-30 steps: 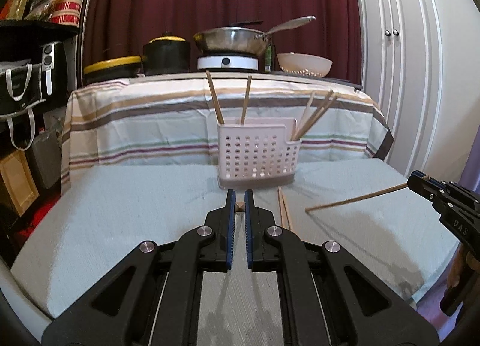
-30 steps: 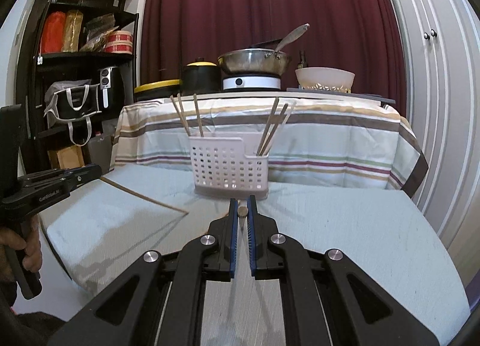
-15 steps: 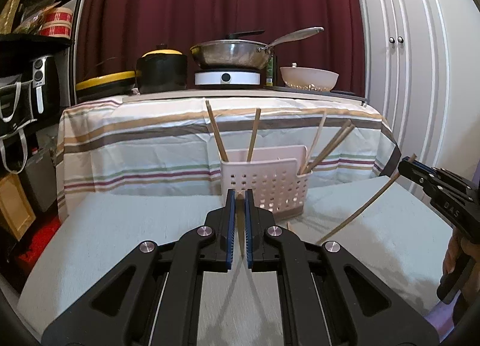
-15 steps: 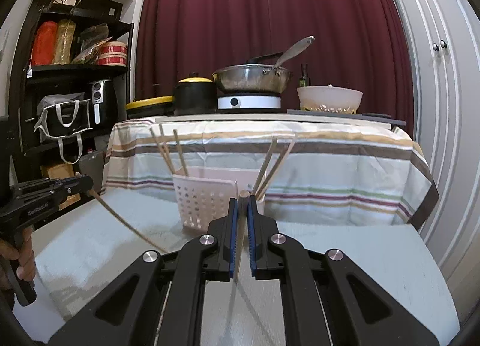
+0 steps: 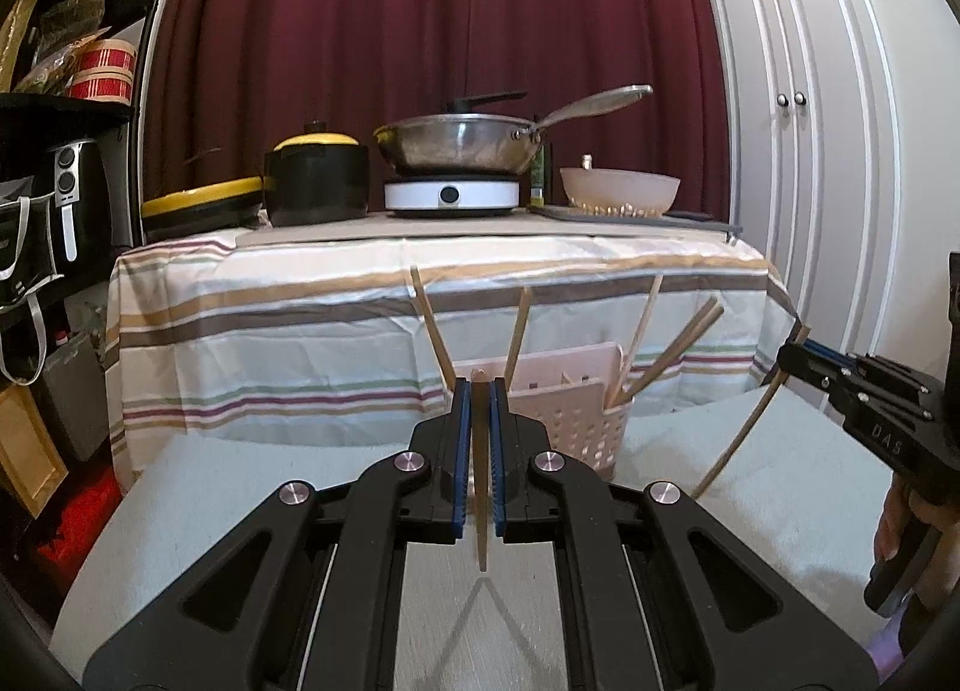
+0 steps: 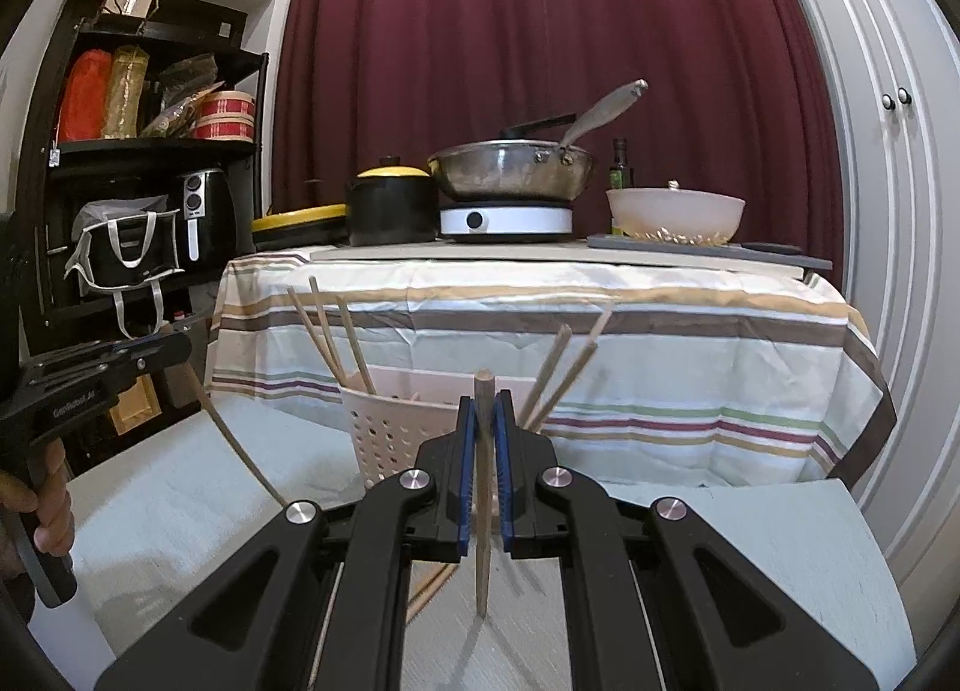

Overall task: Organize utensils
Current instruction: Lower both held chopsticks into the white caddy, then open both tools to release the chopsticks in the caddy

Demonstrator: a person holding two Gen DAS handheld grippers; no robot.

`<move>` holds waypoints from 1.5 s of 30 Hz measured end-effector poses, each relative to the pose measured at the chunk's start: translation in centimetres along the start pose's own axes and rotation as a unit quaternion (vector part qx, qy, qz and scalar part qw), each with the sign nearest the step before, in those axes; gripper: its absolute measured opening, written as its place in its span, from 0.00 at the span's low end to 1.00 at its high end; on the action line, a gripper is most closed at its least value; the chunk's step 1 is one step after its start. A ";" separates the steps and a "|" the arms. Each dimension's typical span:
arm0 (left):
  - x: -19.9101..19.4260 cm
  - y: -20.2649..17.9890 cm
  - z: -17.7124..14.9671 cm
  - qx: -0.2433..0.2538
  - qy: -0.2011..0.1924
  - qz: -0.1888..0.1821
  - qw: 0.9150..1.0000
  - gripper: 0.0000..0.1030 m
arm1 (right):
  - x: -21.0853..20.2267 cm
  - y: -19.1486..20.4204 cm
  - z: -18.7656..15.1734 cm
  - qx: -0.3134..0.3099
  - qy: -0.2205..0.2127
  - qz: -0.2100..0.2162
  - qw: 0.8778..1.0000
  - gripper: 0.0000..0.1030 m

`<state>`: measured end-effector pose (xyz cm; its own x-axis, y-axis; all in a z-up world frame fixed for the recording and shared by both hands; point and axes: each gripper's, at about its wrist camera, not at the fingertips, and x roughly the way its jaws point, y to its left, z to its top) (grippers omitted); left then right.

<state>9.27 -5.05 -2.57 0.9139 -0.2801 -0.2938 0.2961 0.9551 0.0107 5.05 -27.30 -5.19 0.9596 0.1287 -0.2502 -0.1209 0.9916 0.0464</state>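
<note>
A pale pink perforated utensil basket [image 5: 591, 421] stands on the grey-clothed table [image 5: 240, 487], with several wooden chopsticks [image 5: 672, 349] leaning in it. It also shows in the right wrist view [image 6: 390, 427]. My left gripper [image 5: 478, 391] is shut on a chopstick [image 5: 480, 487] that hangs down between the pads, just in front of the basket. My right gripper [image 6: 485, 409] is shut on another chopstick [image 6: 482, 511], lifted near the basket's right side. Each gripper shows at the edge of the other's view, the right one [image 5: 798, 358] and the left one [image 6: 174, 349].
A loose chopstick [image 6: 429, 589] lies on the cloth below my right gripper. Behind stands a striped-cloth table [image 5: 420, 295] with a black pot [image 5: 315, 181], a pan on a hotplate [image 5: 456, 145] and a bowl [image 5: 618, 190]. Shelves [image 6: 138, 163] are left, white cupboard doors [image 5: 804, 151] right.
Both grippers have risen off the table and tilted up, each carrying its chopstick, which now hangs more steeply. The basket sits lower and partly hidden behind the fingers.
</note>
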 end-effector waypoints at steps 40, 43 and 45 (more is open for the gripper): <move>7.8 1.6 11.0 -0.008 -0.068 -0.026 0.997 0.06 | 9.2 -0.6 9.8 -0.017 -0.111 0.002 0.994 0.07; 9.1 1.5 10.0 -0.007 -0.052 -0.027 0.998 0.08 | 10.3 -0.8 8.8 -0.016 -0.089 -0.002 0.996 0.07; 9.7 1.4 9.5 -0.005 -0.044 -0.026 0.999 0.15 | 10.8 -0.8 8.1 -0.013 -0.080 -0.002 0.997 0.16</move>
<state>21.17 -7.36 3.63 0.9184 -0.3360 -0.2090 0.3413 0.9399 -0.0111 17.54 -26.85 -0.07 0.9879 0.1235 -0.0935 -0.1222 0.9923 0.0200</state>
